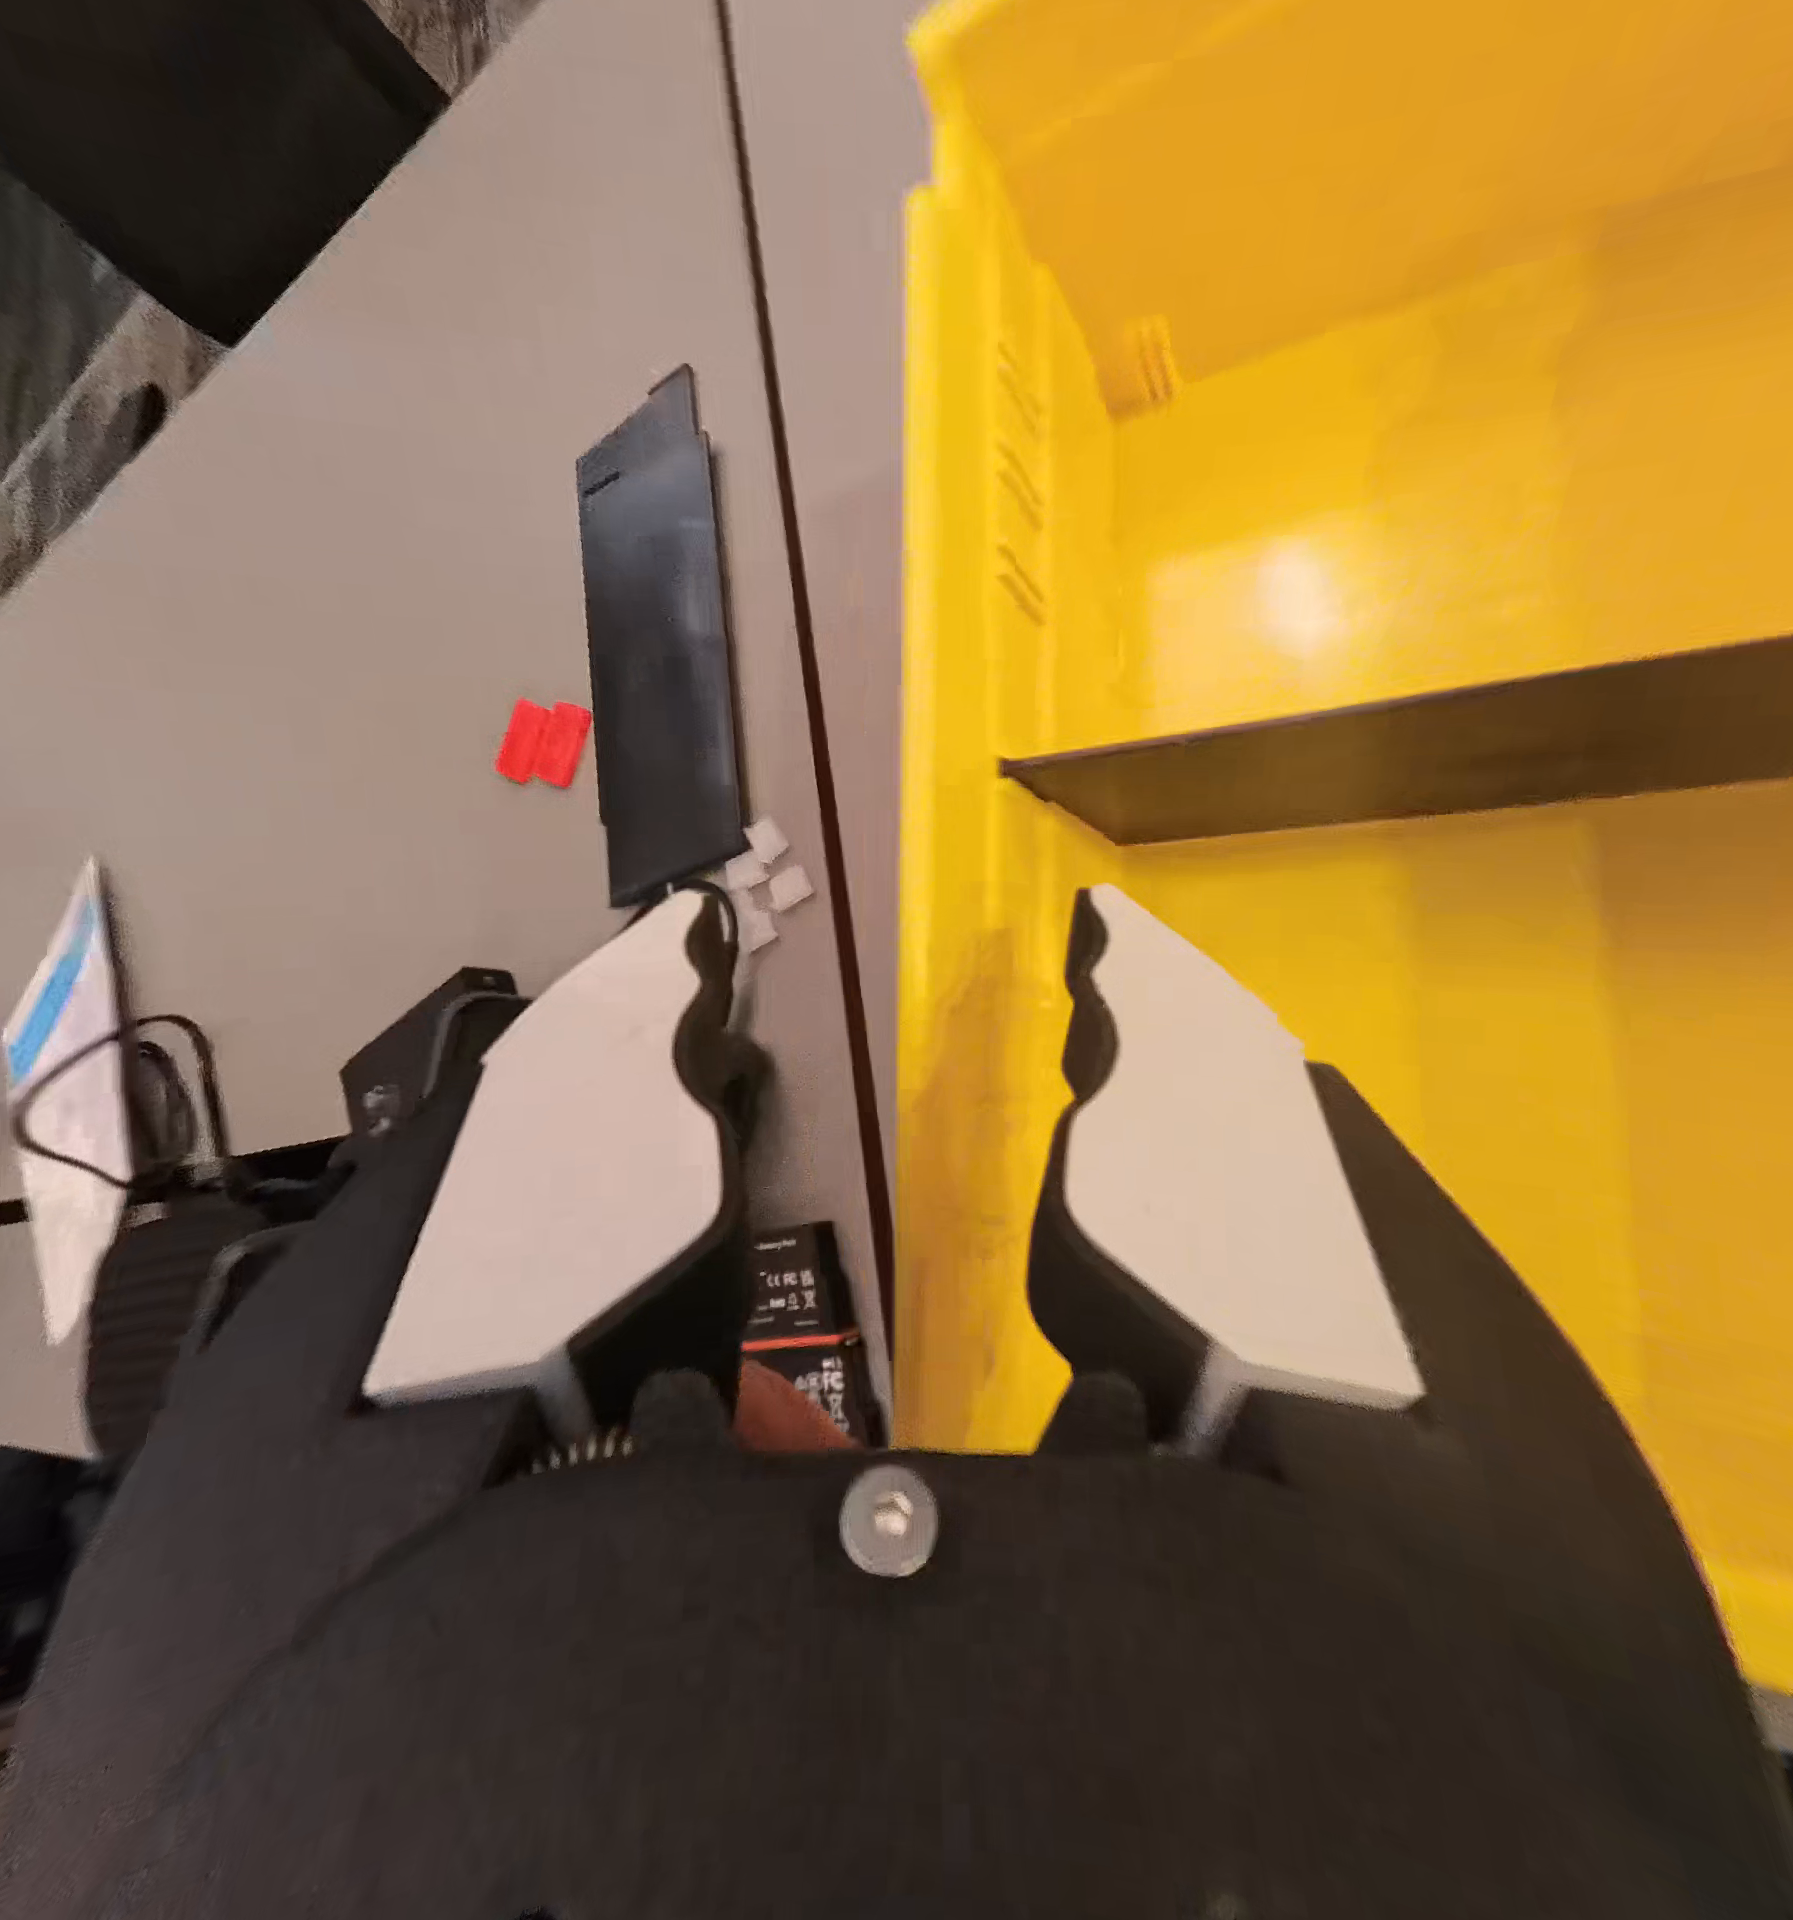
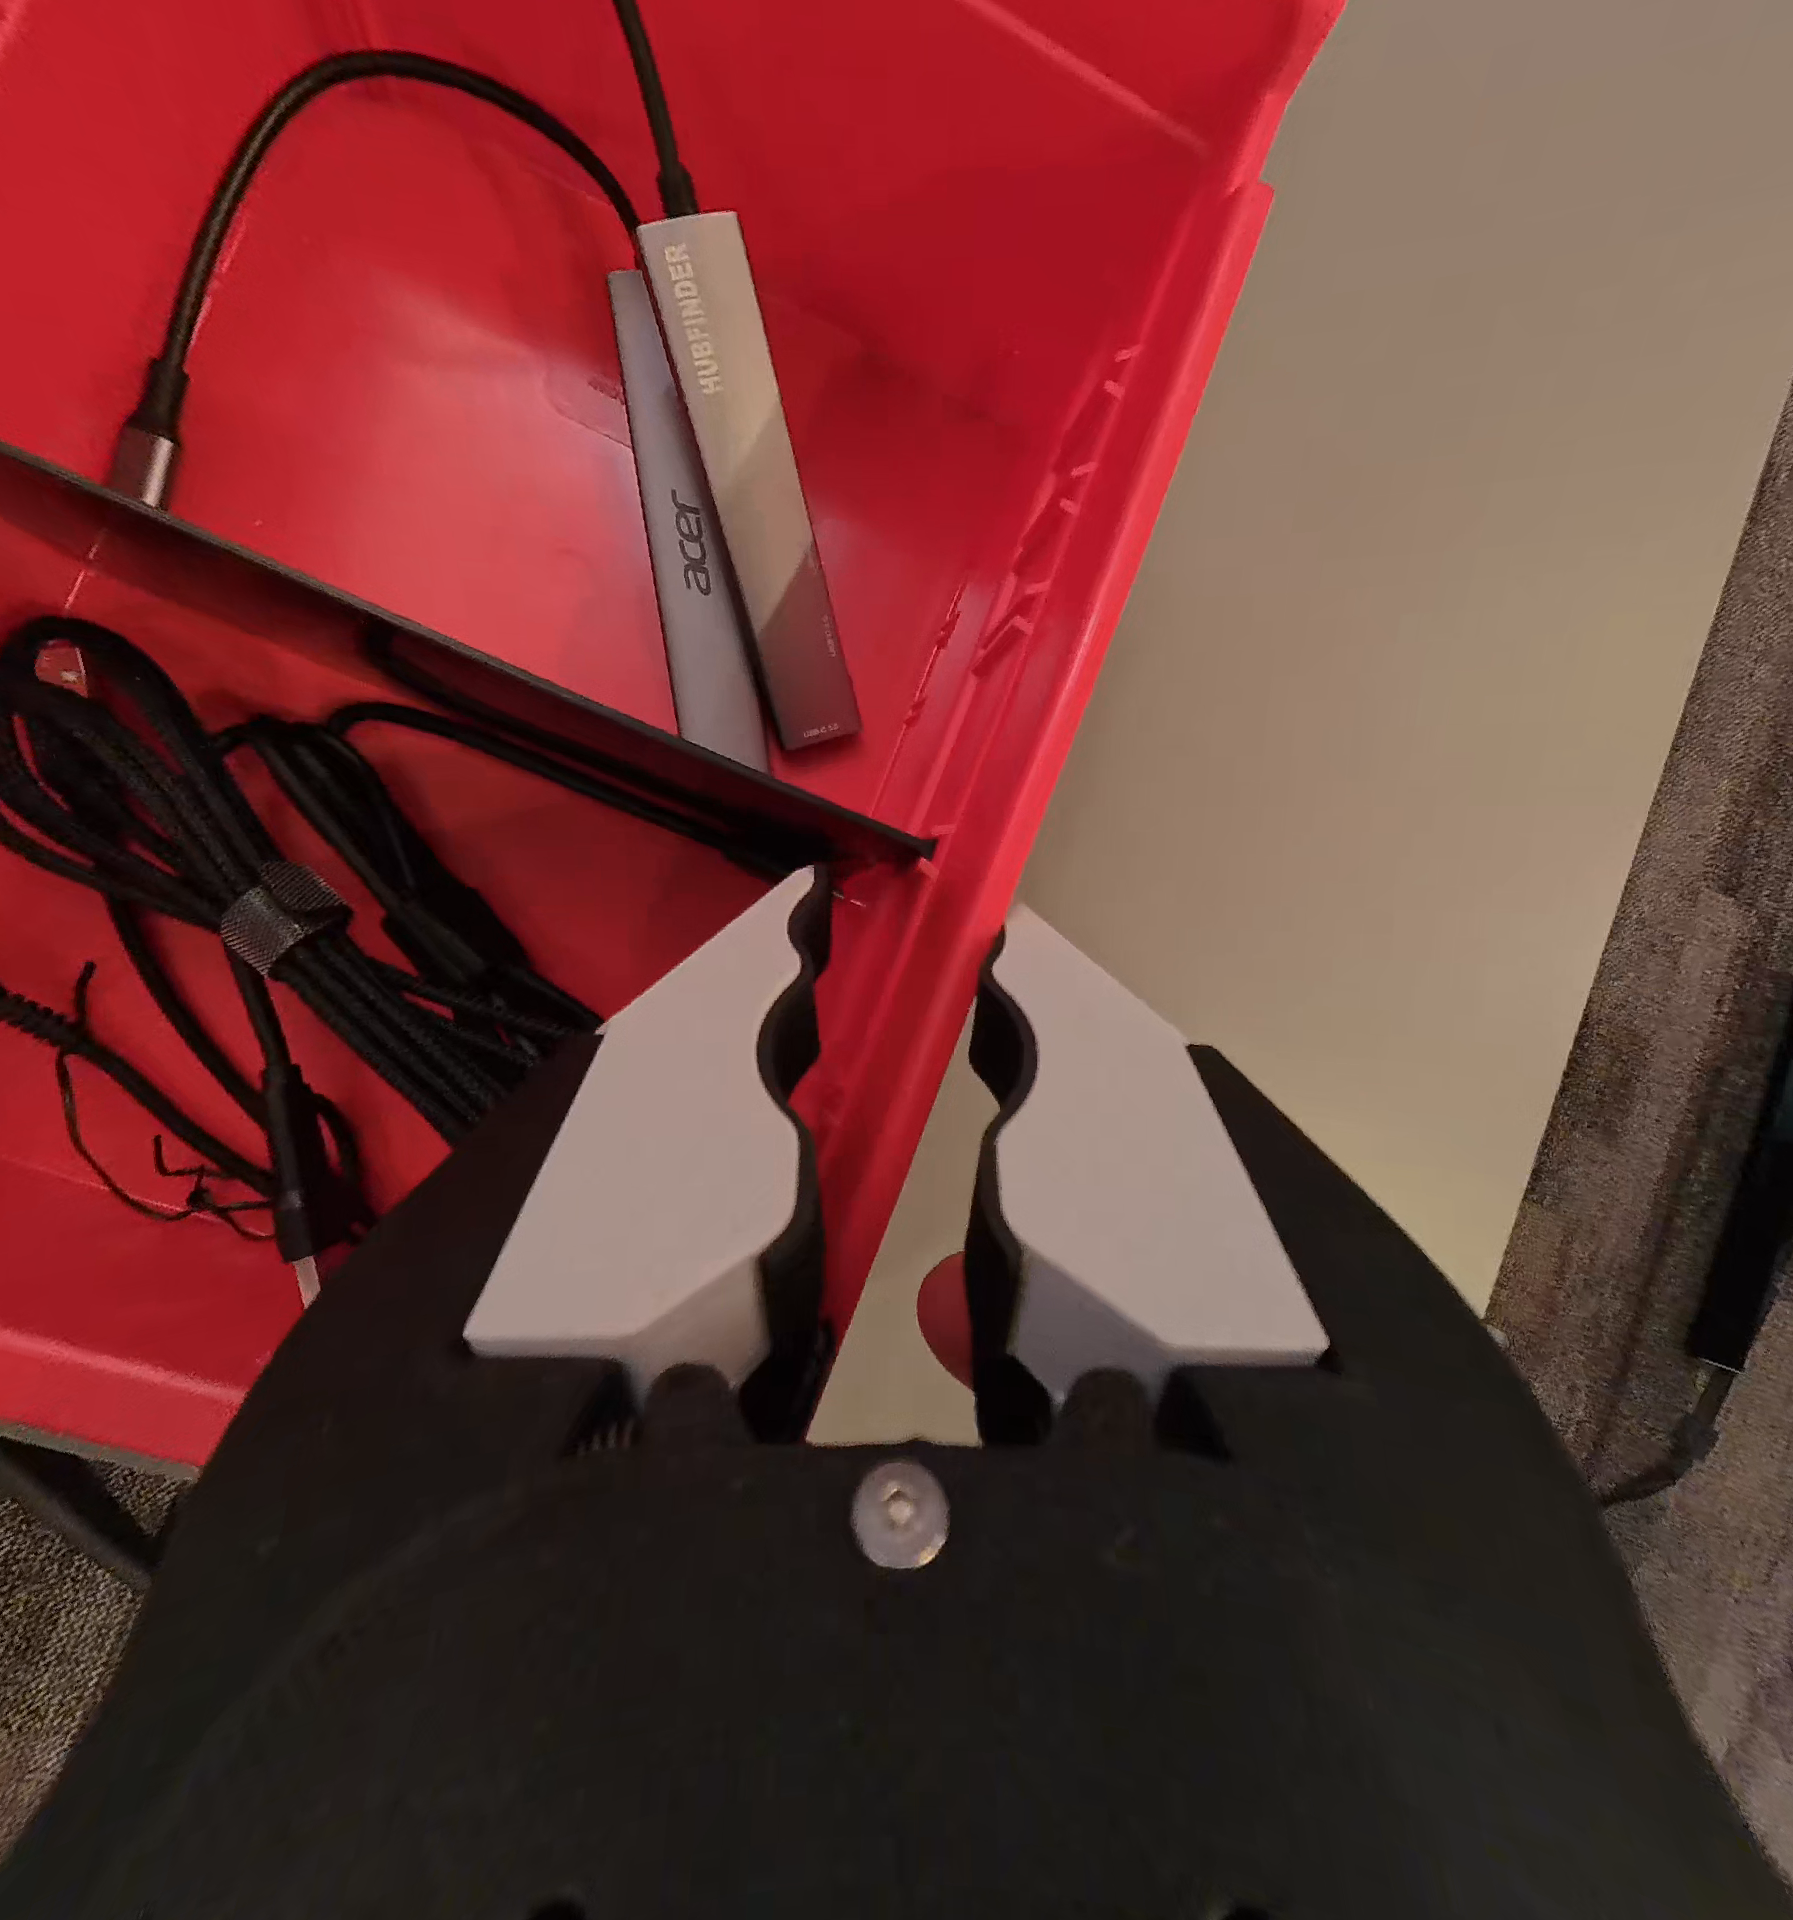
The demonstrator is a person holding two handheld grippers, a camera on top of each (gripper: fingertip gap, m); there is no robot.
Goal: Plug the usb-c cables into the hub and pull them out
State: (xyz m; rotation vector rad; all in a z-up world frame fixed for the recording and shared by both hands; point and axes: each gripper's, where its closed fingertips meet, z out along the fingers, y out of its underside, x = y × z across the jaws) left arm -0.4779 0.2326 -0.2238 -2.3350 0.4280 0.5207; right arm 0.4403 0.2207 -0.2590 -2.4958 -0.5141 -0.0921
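My left fingers (image 1: 897, 914) are spread, holding nothing, over the yellow bin's (image 1: 1391, 468) rim beside the tabletop (image 1: 352, 623). In the red bin (image 2: 1027, 416), cables (image 2: 196, 914) lie coiled nearest me; two hubs (image 2: 726, 499) lie past the divider (image 2: 518, 686). My right fingers (image 2: 907, 914) straddle its wall, released.

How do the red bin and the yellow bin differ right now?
The red bin holds gear: two slim grey hubs behind its black divider and bundled black cables in front. The yellow bin shows nothing in either compartment. The right gripper straddles the red bin's wall, open; the left gripper hangs open over the yellow bin's edge. Both have a black divider.
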